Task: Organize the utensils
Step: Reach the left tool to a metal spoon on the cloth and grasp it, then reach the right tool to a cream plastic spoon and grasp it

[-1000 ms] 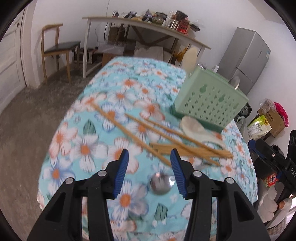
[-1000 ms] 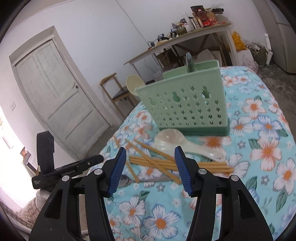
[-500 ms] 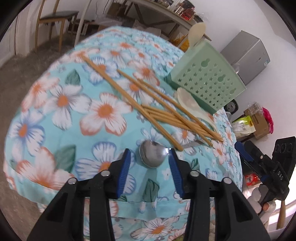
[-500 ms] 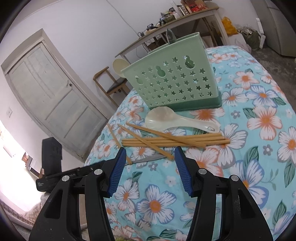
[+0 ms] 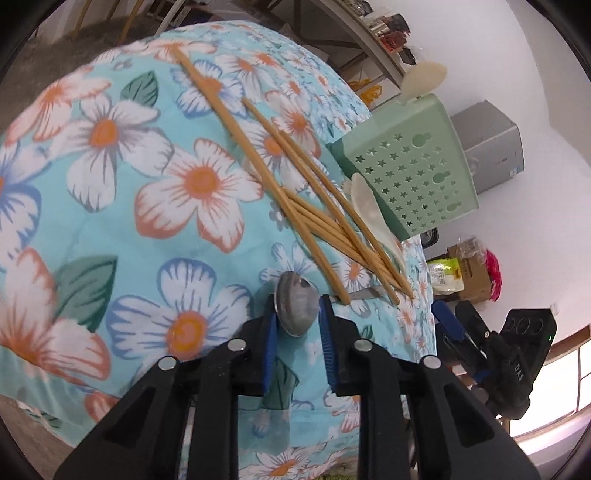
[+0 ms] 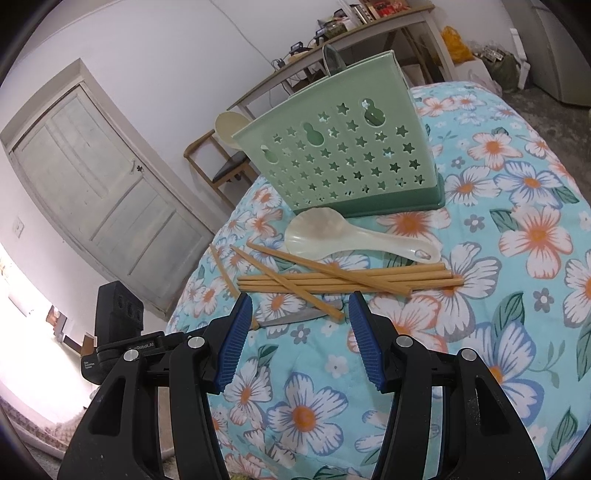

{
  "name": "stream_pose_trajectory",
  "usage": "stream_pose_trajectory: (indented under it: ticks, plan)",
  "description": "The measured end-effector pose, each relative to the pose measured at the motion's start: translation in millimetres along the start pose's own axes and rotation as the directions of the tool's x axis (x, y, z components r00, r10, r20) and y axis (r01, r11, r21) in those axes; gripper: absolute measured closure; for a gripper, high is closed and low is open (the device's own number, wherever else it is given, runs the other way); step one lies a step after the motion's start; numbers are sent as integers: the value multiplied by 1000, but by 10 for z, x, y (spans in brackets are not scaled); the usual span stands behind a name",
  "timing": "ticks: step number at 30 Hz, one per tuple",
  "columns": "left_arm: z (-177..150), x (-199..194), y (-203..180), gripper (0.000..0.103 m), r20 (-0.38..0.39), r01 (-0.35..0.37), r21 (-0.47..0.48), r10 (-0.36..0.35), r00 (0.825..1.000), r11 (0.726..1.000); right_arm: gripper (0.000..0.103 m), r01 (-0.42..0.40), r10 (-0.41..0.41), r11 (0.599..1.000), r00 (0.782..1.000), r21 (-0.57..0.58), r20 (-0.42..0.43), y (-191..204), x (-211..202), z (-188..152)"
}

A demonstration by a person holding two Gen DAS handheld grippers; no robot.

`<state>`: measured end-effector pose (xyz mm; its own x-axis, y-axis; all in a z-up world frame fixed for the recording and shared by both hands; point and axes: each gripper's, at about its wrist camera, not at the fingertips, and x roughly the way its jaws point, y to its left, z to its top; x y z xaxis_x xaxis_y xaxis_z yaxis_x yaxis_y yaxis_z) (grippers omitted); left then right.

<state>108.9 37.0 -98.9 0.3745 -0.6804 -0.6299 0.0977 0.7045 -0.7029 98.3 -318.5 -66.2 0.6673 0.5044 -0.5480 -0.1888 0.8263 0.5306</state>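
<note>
A metal spoon [image 5: 297, 310] lies near the table's front edge, its handle [image 6: 291, 318] tucked under several wooden chopsticks [image 5: 295, 192] [image 6: 347, 278]. My left gripper [image 5: 297, 314] is closing on the spoon's bowl, and both blue pads touch its rim. A white rice spoon [image 6: 332, 236] [image 5: 364, 199] rests in front of the green star-holed utensil holder [image 6: 343, 158] [image 5: 410, 177]. That holder has a white scoop [image 5: 424, 75] and a metal utensil [image 6: 332, 59] in it. My right gripper [image 6: 300, 299] hovers open just short of the chopsticks, nothing between its pads.
The floral tablecloth [image 6: 517, 236] falls away at the near edge. Behind stand a wooden chair [image 6: 221, 166], a grey door [image 6: 103, 192], a long cluttered table [image 6: 369, 33] and a grey fridge [image 5: 495, 147]. A cardboard box [image 5: 469, 273] sits on the floor.
My left gripper came down and rolled, and its jaws narrowed from wide apart to touching the metal spoon's bowl. The right gripper sank a little toward the chopsticks, still equally open.
</note>
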Motion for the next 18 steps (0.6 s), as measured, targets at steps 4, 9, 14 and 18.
stream_pose_trajectory:
  ticks: [4,9,14,18]
  plan:
    - [0,27,52,95,24,-7,-31,7,1000,999,50,-3,3,1000,1000,13,-3,-27,26,10]
    - [-33,22,-11,94,58,-47,-20,48,997,999,50,-6,6,1000,1000,21,-13,-41,72,12]
    - [-32,25,-56,95,74,-72,-6,73,995,997,50,5,-5,1000,1000,13,-7,-22,43,6]
    - [-16,15,-107,95,77,-94,15,93,993,995,50,26,-26,1000,1000,11,-7,-15,0,0]
